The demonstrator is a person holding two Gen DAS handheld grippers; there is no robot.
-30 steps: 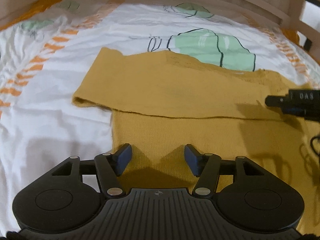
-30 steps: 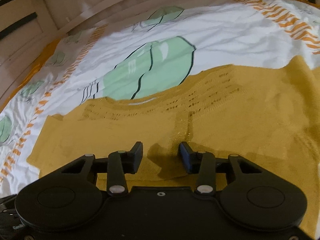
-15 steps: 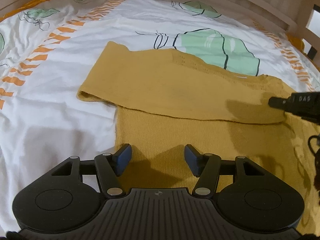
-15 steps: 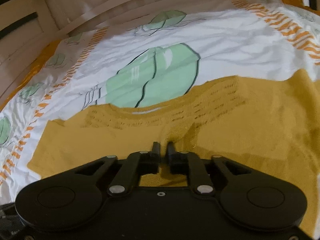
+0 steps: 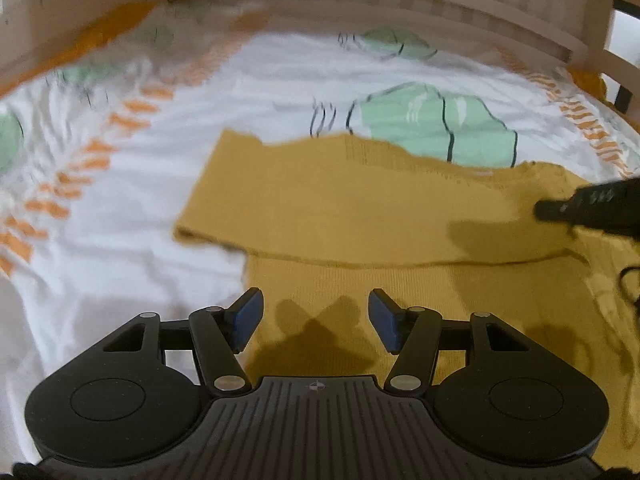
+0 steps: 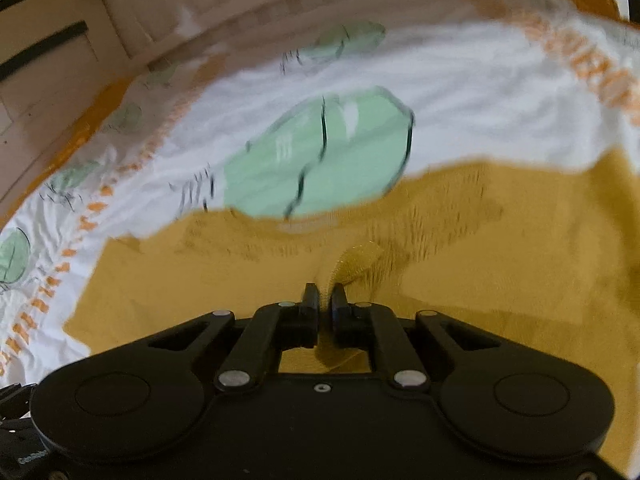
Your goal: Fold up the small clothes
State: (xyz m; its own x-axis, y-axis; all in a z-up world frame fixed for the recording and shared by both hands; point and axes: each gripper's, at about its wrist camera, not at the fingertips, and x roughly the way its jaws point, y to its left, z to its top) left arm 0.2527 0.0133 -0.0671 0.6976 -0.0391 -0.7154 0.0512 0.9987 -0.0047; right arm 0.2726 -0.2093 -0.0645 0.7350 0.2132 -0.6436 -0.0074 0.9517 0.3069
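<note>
Sweater [image 6: 480, 280] fold in right hand-held gripper [image 6: 325, 294] — bare bedsheet [image 5: 120, 240] leftward.

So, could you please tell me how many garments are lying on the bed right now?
1: a mustard knit sweater spread on the printed sheet, one sleeve folded across its body. The right gripper pinches a fold of it. Nothing else shows, though the frame edges may hide more.
</note>
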